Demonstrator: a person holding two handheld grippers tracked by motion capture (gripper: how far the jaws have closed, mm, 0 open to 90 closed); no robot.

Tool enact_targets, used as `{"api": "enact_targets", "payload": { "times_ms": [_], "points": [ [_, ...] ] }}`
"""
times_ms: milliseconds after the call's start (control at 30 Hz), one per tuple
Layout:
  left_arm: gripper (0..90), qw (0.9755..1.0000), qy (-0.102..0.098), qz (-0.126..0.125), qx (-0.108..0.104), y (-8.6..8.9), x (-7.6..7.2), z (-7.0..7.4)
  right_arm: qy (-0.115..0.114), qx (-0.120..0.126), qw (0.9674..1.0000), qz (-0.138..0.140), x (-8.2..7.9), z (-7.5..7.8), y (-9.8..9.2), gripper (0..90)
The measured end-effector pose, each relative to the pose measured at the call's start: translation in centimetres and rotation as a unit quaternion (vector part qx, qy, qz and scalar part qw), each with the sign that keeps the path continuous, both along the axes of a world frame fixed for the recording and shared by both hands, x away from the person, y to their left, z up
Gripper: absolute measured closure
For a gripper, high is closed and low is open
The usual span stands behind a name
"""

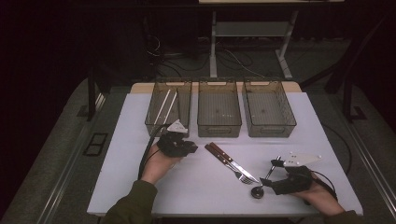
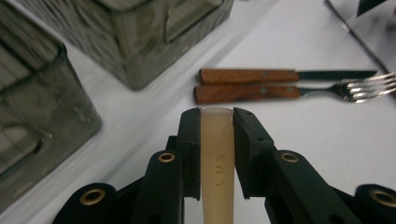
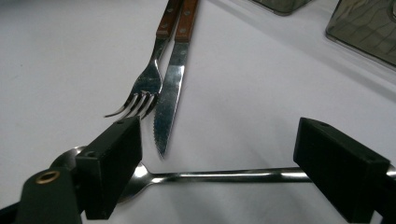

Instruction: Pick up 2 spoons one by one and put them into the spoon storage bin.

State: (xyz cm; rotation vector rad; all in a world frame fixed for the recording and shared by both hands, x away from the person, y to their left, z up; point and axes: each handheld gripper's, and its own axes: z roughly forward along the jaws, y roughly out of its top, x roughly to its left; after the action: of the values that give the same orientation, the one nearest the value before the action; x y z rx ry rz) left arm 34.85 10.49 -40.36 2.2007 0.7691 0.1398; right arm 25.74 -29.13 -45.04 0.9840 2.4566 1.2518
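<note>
A pale cream plastic handle marked LUSH (image 2: 217, 158) is pinched tight in the left gripper (image 2: 217, 116), just in front of the leftmost smoky clear plastic bin (image 1: 154, 122). The right gripper (image 3: 219, 154) is spread wide over a shiny steel spoon (image 3: 224, 176) lying on the white table (image 1: 196, 191), beside the wood-handled fork (image 3: 152, 79) and wood-handled knife (image 3: 170, 88).

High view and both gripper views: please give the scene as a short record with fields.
left gripper: shut on a pale stick
right gripper: open, jaws on either side of a metal spoon lying on the table
knife and fork: side by side, wooden handles
bins: three; left bin holds pale sticks
</note>
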Motion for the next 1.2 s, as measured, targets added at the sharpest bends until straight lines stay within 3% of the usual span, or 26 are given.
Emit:
{"api": "enact_targets", "payload": {
  "times_ms": [700, 933, 1200],
  "points": [
    [72.9, 0.9983, -0.024, -0.001, -0.052, -2.7, 3.2, 3.3, 0.0, 0.005, 1.0, 0.003, 0.0, -0.2, 0.6, 15.2],
    [72.8, 0.9977, -0.029, -0.005, -0.061, -4.0, 4.8, 4.7, 0.0, 0.005, 1.0, 0.002, 0.0, -0.2, 0.6, 15.2],
    [72.8, 0.9982, -0.035, -0.002, -0.05, -5.4, 6.9, 5.5, 0.0, 0.01, 0.9999, 0.002, 0.0, 0.0, 0.5, 15.2]
  ]
}}
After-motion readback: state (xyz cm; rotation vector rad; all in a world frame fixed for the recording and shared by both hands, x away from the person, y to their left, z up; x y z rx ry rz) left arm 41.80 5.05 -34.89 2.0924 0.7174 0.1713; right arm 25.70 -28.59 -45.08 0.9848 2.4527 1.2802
